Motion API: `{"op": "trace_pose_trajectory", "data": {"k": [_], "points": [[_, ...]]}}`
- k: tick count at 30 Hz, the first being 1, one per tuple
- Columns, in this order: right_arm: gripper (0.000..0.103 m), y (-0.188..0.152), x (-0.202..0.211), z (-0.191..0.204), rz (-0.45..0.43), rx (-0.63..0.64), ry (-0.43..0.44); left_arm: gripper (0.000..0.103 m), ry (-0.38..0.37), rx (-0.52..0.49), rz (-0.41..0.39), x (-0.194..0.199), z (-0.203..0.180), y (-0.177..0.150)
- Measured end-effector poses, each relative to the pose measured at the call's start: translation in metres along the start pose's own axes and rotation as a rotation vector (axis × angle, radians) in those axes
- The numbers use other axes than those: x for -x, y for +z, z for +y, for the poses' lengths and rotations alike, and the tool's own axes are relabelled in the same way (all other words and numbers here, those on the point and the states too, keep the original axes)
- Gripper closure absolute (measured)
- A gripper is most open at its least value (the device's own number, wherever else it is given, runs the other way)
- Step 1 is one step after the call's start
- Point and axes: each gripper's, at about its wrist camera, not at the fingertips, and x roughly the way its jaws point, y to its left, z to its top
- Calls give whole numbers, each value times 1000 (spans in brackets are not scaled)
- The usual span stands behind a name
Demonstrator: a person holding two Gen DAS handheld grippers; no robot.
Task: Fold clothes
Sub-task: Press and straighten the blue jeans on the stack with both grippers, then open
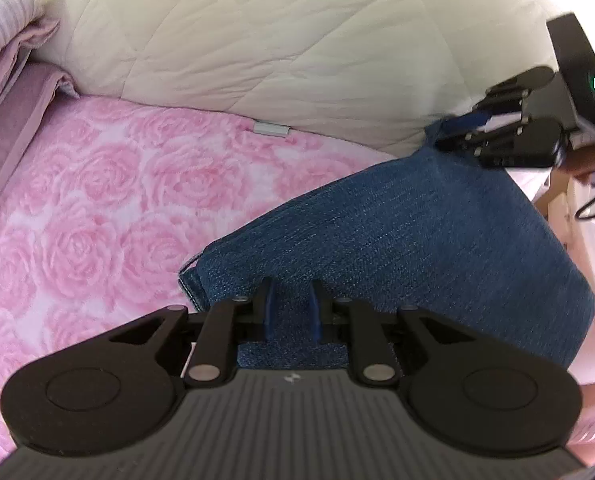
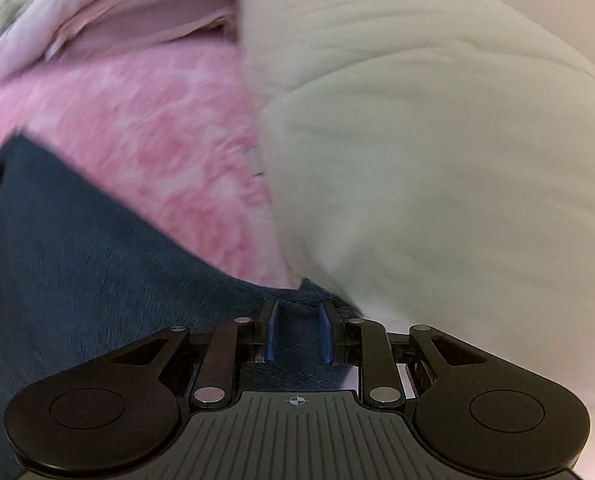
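I have both grippers, left (image 1: 291,306) and right (image 2: 299,330), clamped on the denim garment (image 1: 417,240), lifted over the pink blanket (image 1: 97,208) (mid-fold, I judge); next, lay edges down evenly.

The left wrist view looks forward and down over its own fingers, close above a blue denim garment (image 1: 437,232) on a pink rose-patterned blanket (image 1: 77,220), facing a cream quilt (image 1: 277,40). The right wrist view, motion-blurred, sits equally close at the quilt (image 2: 437,160). Both share denim (image 2: 77,260), blanket (image 2: 157,120) and quilt.
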Motion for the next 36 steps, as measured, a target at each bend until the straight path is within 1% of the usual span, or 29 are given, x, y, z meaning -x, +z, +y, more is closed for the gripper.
{"op": "trace_pose_trajectory", "data": {"k": [3,5,7,9,11,12,13,16,17,18,20,23,24,25,28,31,32,34,36], "points": [[79,10,4,-8,13,-49,13,89,-25,18,-19,6,10,-1],[79,8,23,-10,-3,-84,19,89,-21,15,-37,14,14,-2],[78,7,48,-6,-43,-78,8,89,0,25,-52,21,19,-2],[78,-2,63,4,-54,-78,15,89,13,47,-13,10,28,-1],[78,-9,55,15,-10,-98,44,86,18,43,33,-7,33,0],[78,-13,45,19,25,-118,60,85,13,45,45,-15,34,1],[79,-17,37,20,31,-142,69,85,9,47,50,-19,35,1],[78,-16,50,19,33,-162,73,84,0,46,37,-8,38,1],[78,-16,54,19,33,-169,75,83,1,46,31,-2,38,-1],[78,-16,58,18,34,-175,76,84,4,40,24,7,37,-4],[78,-21,85,29,8,-168,94,85,1,24,6,29,32,-12],[78,-39,117,50,11,-148,111,85,-102,44,-8,60,17,-32],[78,-45,128,56,12,-141,116,85,-128,28,0,65,8,-40],[78,-51,134,62,20,-142,115,84,-135,7,13,64,0,-47],[78,-70,144,81,49,-122,115,84,-125,-43,46,50,-16,-66],[78,-91,132,93,89,-116,121,84,-110,-40,37,33,-17,-71],[78,-93,130,94,85,-117,121,84,-110,-32,37,31,-16,-71],[78,-88,133,93,89,-117,114,84,-112,-14,36,41,-13,-68],[78,-85,137,91,95,-137,108,86,-103,-23,22,59,-13,-69]]}}
